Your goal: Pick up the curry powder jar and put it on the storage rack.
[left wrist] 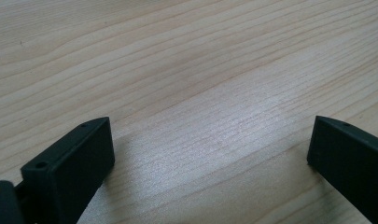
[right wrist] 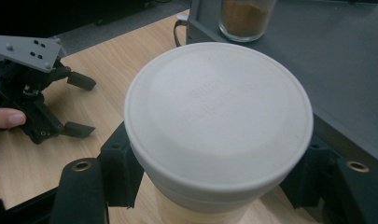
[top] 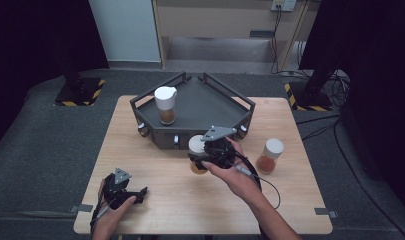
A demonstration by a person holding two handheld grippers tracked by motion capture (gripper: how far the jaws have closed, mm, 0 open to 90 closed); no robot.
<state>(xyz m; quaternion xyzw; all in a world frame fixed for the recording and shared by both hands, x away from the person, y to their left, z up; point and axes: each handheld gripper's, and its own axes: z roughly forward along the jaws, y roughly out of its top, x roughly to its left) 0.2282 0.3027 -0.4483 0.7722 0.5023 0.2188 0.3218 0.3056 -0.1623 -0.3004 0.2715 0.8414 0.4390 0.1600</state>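
My right gripper (top: 200, 161) is shut on a glass jar (top: 197, 150) of brown powder with a white lid (right wrist: 218, 116), just in front of the dark tray (top: 210, 100). Its black pads (right wrist: 119, 168) clamp the jar on both sides below the lid. A second jar of the same kind (top: 165, 105) stands inside the tray at its left; its glass base (right wrist: 245, 18) shows in the right gripper view. A third jar (top: 270, 156) stands on the table to the right. My left gripper (top: 139, 195) rests open near the table's front left, its jaws wide apart over bare wood (left wrist: 210, 93).
The wooden table (top: 155, 210) ends close behind both hands. The tray has raised rails (top: 240, 97) and a dark floor (right wrist: 326, 70). Dark stands and cables (top: 320, 90) sit on the floor beyond the table.
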